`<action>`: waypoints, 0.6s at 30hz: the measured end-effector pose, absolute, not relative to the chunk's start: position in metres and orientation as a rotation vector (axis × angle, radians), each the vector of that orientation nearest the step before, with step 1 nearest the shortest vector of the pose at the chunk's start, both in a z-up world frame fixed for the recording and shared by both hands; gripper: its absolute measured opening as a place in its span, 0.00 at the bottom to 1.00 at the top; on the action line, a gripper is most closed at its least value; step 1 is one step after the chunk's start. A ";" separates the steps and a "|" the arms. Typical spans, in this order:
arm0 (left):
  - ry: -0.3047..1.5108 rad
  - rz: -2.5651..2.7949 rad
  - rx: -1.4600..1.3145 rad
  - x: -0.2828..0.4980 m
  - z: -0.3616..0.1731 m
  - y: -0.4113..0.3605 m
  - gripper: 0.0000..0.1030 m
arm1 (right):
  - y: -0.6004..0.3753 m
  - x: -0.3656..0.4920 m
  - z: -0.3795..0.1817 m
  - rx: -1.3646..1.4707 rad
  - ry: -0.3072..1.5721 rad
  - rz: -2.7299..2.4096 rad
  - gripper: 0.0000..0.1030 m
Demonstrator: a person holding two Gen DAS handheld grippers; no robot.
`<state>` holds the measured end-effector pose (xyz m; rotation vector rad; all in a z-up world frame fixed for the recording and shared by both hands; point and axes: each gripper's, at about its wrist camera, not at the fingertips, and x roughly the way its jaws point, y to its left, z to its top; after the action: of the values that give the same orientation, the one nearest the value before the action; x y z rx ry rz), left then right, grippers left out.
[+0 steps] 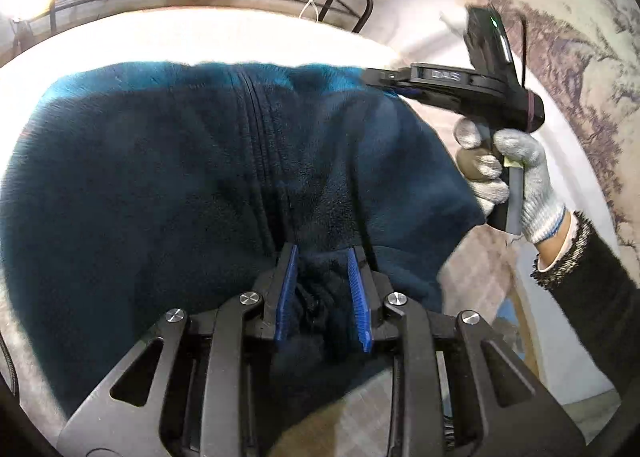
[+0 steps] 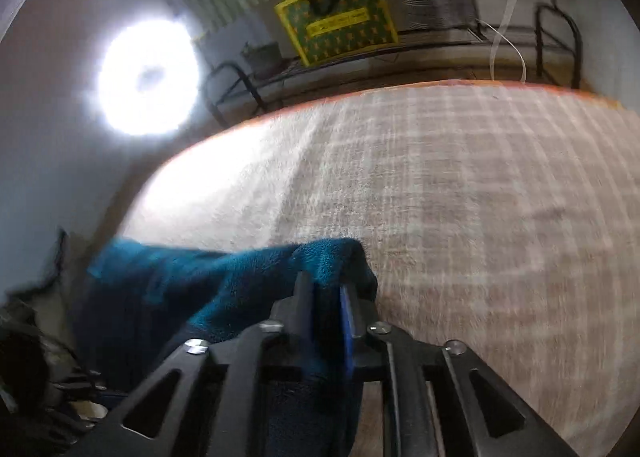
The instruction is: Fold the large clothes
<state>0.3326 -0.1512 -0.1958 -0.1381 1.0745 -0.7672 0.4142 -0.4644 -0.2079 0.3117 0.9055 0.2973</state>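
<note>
Both tools, left (image 1: 323, 257) and right (image 2: 325, 289), apparently pinch the teal fleece (image 1: 160, 177)

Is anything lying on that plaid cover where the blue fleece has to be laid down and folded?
Nothing visible does. Both grippers, left and right, already clamp the fleece, and the cover ahead of it looks bare in the right wrist view. The picture is blurred, so small things could escape notice.
</note>
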 end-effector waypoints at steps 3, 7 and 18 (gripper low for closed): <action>1.018 -0.778 -0.183 0.316 -0.172 -0.124 0.25 | -0.480 0.379 -0.170 0.302 0.827 0.265 0.28; 0.904 -0.667 -0.182 0.313 -0.147 -0.083 0.25 | -0.474 0.329 -0.137 0.273 0.738 0.337 0.29; 0.847 -0.380 -0.101 0.391 -0.166 -0.078 0.25 | -0.384 0.335 -0.148 0.102 0.690 0.420 0.33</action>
<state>0.3914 -0.0781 -0.1662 -0.1012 0.8467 -0.3796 0.3354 -0.3843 -0.1479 0.1023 0.6901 0.4198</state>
